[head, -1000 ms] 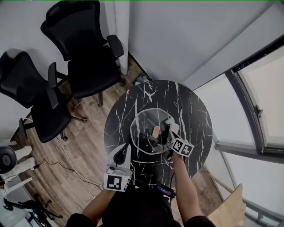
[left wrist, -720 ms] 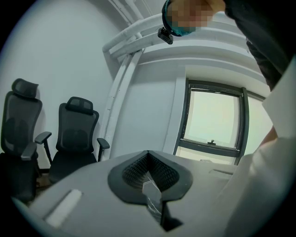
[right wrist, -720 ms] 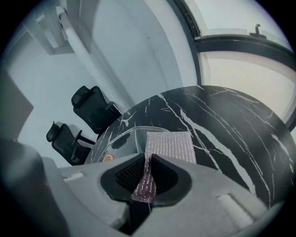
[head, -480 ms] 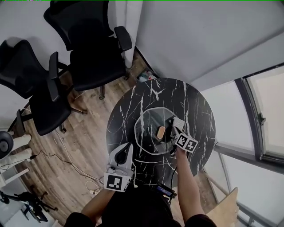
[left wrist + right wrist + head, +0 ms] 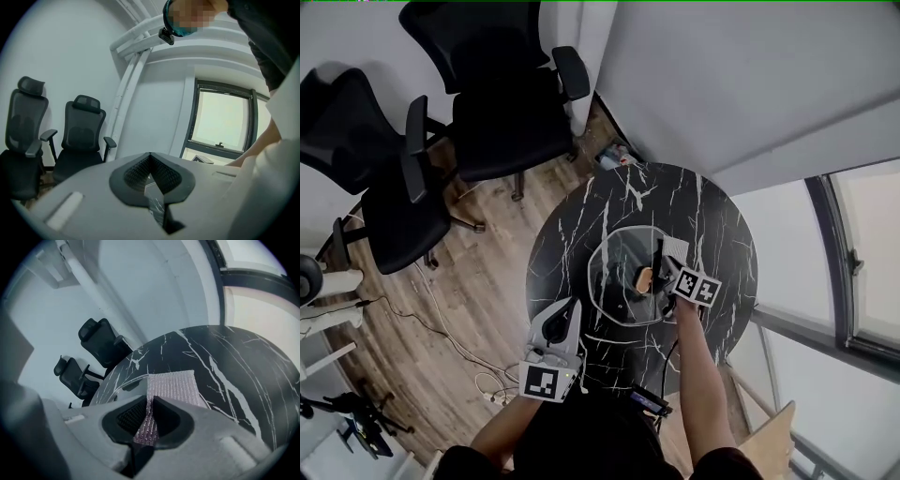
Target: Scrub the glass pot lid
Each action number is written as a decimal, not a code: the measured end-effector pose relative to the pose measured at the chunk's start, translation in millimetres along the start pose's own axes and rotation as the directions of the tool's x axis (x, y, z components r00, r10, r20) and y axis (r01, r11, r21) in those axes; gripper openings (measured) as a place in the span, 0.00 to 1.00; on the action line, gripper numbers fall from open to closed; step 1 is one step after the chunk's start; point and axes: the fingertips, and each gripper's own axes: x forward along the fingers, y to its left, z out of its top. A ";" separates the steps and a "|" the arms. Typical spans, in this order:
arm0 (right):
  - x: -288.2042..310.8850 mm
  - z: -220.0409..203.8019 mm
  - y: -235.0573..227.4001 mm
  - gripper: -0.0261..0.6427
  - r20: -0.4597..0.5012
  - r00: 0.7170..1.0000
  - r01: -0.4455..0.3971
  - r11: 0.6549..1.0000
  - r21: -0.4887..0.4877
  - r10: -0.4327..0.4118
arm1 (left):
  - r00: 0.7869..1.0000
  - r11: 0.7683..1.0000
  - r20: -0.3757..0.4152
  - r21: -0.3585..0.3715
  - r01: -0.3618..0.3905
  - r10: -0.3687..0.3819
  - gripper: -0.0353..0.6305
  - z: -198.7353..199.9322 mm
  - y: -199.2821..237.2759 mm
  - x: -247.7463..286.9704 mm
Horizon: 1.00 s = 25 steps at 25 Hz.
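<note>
The glass pot lid [image 5: 617,265] lies flat in the middle of the round black marble table [image 5: 717,225], with its wooden knob [image 5: 644,278] facing up. My right gripper [image 5: 667,272] is at the lid's right edge, shut on a pale pink scrub cloth [image 5: 674,248]. In the right gripper view the cloth [image 5: 171,387] runs out from between the jaws of the right gripper [image 5: 151,401] onto the table beside the lid's rim [image 5: 123,382]. My left gripper [image 5: 566,311] hangs off the table's near-left edge, away from the lid. In the left gripper view the left gripper [image 5: 150,157] is shut and holds nothing.
Two black office chairs [image 5: 502,103] [image 5: 366,187] stand on the wooden floor beyond the table's left side. A cable [image 5: 450,328] trails across the floor. A white wall and a window frame [image 5: 834,244] close in the far and right sides.
My right gripper has slid with the cloth a little farther away along the lid's right side. The left gripper has stayed put. The head camera has shifted slightly.
</note>
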 end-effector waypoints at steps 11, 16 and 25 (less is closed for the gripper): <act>24.2 8.2 26.5 0.11 -0.154 0.988 -0.058 0.983 -0.176 0.030 | 1.000 0.999 0.006 -0.018 -0.031 0.031 0.06 -1.5 10.1 -6.5; 32.4 8.6 41.6 0.11 -0.204 0.979 -0.083 0.959 -0.270 0.027 | 0.999 0.999 0.013 -0.016 -0.044 0.044 0.06 -1.5 15.5 -11.8; 46.9 5.1 64.7 0.11 -0.282 0.959 -0.134 0.909 -0.393 0.020 | 0.998 0.998 0.006 0.008 -0.062 0.062 0.06 -5.0 24.3 -22.3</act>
